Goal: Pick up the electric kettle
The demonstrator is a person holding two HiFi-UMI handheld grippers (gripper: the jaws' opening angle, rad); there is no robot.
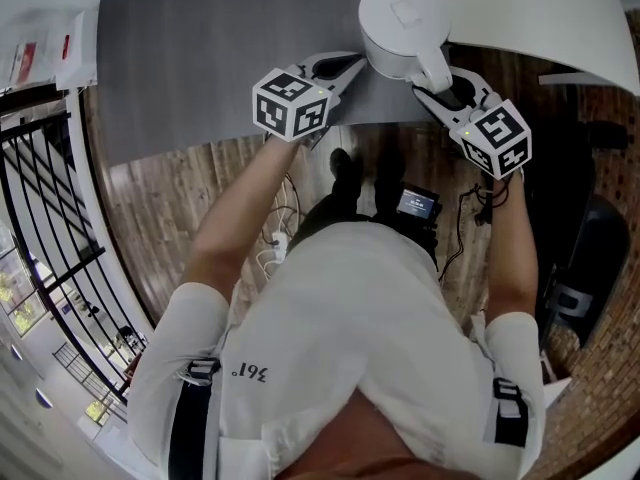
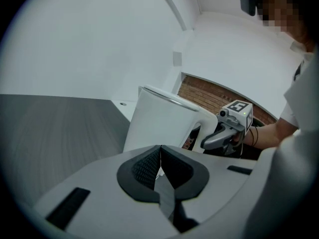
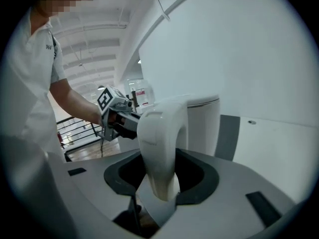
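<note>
Kettle (image 1: 400, 18) pickup, part done.

Head view: white kettle, round w/ smooth matt lid, at near edge of grey table (image 1: 200, 58). Right gripper (image 1: 443, 86) is at its handle (image 1: 432, 68). Left gripper (image 1: 345, 68) is just beside the body, on the opposite side. Wood-plank floor (image 1: 180, 198) below.

Left gripper view: ribbed black pads (image 2: 144, 168) pressed together, nothing between them. Kettle's plain white wall rises behind, w/ a thin rim line round the top.

Right gripper view: jaws pinch the thick, glossy, arched plastic handle, one dark pad on either side.

Judgement: grasp looks made, lift is what's left. Kettle's base is hidden in all views, so can't tell if it's off the table yet. Smooth rounded plastic is prob. slippery, so the hold must be firm and the kettle kept upright.
</note>
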